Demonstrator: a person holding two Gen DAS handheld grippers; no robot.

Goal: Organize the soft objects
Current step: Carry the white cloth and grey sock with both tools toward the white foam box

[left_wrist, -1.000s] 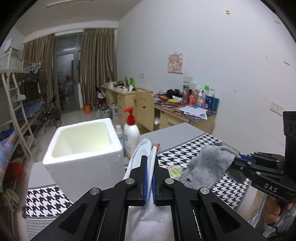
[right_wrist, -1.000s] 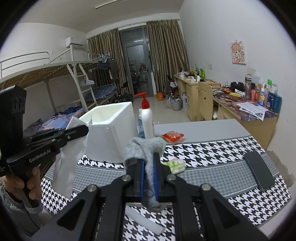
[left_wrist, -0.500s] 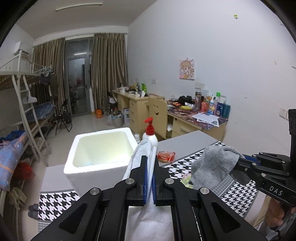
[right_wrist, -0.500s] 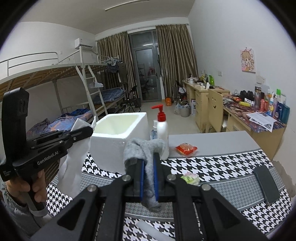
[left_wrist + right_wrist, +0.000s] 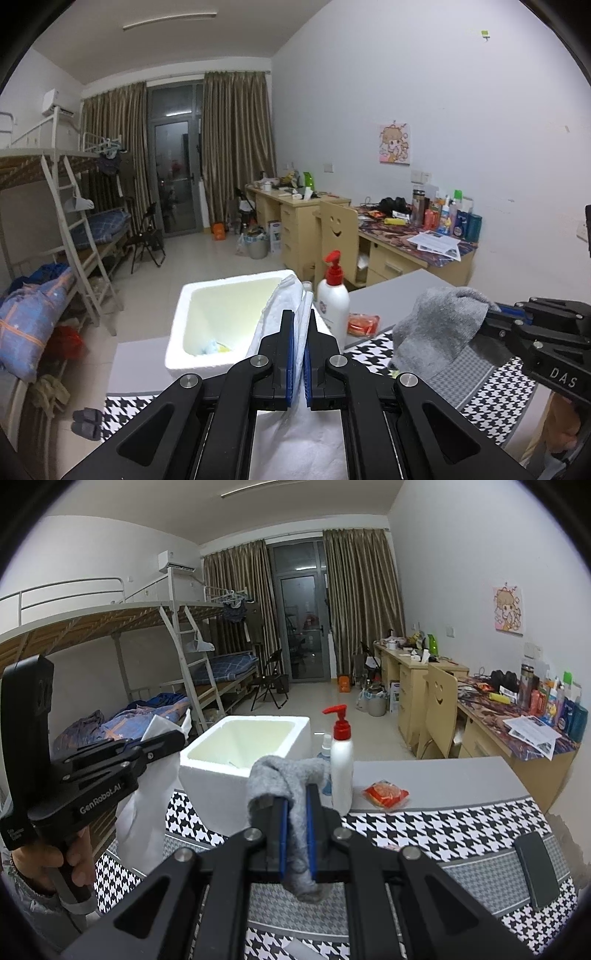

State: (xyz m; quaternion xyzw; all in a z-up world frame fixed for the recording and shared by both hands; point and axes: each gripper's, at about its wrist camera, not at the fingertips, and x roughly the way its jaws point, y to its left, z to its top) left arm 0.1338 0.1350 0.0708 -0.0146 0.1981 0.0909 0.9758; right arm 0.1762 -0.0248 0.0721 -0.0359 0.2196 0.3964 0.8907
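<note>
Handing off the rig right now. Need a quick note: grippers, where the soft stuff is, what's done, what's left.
Left gripper: shut on the white cloth, which hangs free beside the foam box.
Right gripper: shut on the grey sock, held above the houndstooth mat.
Foam box: open, at the table's far left, next to the pump bottle. Something pale blue and yellow already lies at its bottom; I cannot tell what.
Done: both soft items picked up.
Left: probably drop cloth and sock into the box. The orange packet and black phone stay on the table.
</note>
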